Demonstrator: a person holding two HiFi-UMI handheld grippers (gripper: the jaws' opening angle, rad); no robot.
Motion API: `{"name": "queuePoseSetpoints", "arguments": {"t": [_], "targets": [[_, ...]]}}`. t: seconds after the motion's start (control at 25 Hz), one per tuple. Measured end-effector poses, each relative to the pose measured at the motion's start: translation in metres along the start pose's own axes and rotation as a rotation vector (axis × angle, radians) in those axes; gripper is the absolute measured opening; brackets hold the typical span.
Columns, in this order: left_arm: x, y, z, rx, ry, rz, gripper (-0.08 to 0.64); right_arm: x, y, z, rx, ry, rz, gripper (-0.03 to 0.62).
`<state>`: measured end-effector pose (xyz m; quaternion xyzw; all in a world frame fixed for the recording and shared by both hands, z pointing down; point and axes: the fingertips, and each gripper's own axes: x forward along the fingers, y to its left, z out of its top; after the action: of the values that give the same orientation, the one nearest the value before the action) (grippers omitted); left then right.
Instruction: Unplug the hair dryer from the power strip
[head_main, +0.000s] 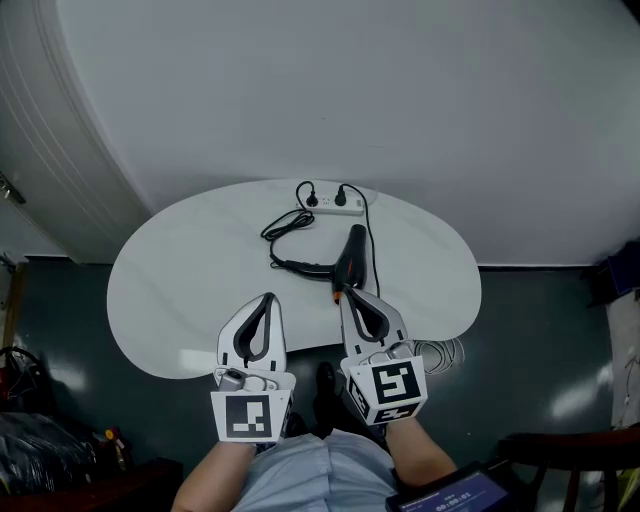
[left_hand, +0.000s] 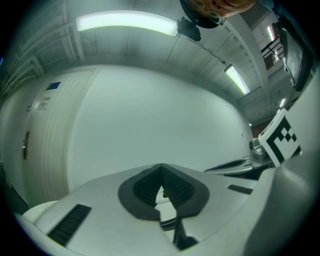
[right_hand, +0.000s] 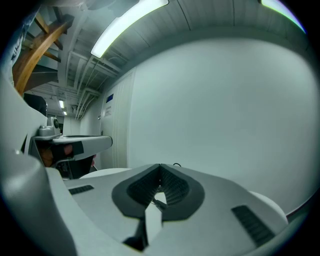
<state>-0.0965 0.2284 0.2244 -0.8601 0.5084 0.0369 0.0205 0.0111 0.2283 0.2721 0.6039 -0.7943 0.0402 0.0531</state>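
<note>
White oval table (head_main: 180, 290): near edge partly hidden behind both grippers.
Left gripper (head_main: 267, 298): over near edge, jaws clenched tip to tip, nothing between.
Right gripper (head_main: 346, 294): jaws likewise clenched, empty; tip just short of hair dryer, contact unclear.
Hair dryer (head_main: 352, 252): black, lying mid-table, near end overlapped by right gripper.
Black cable (head_main: 287, 228): looped left of dryer, routing hard to trace.
Power strip (head_main: 335, 205): white, far edge, two black plugs (head_main: 311, 199) seated; which is dryer's, cannot tell.
</note>
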Motion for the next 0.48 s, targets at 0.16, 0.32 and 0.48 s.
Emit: {"name": "queuePoseSetpoints", "arguments": {"t": [0.16, 0.32, 0.48], "targets": [[0.036, 0.000, -0.008, 0.008, 0.031, 0.011, -0.002, 0.030, -0.018, 0.002, 0.008, 0.005, 0.030, 0.002], [0.078, -0.003, -0.011, 0.025, 0.040, 0.015, -0.002, 0.061, -0.037, 0.004, 0.023, 0.008, 0.067, 0.002], [0.119, -0.006, -0.010, 0.042, 0.044, 0.015, -0.002, 0.091, -0.061, 0.007, 0.033, 0.016, 0.095, 0.002]]}}
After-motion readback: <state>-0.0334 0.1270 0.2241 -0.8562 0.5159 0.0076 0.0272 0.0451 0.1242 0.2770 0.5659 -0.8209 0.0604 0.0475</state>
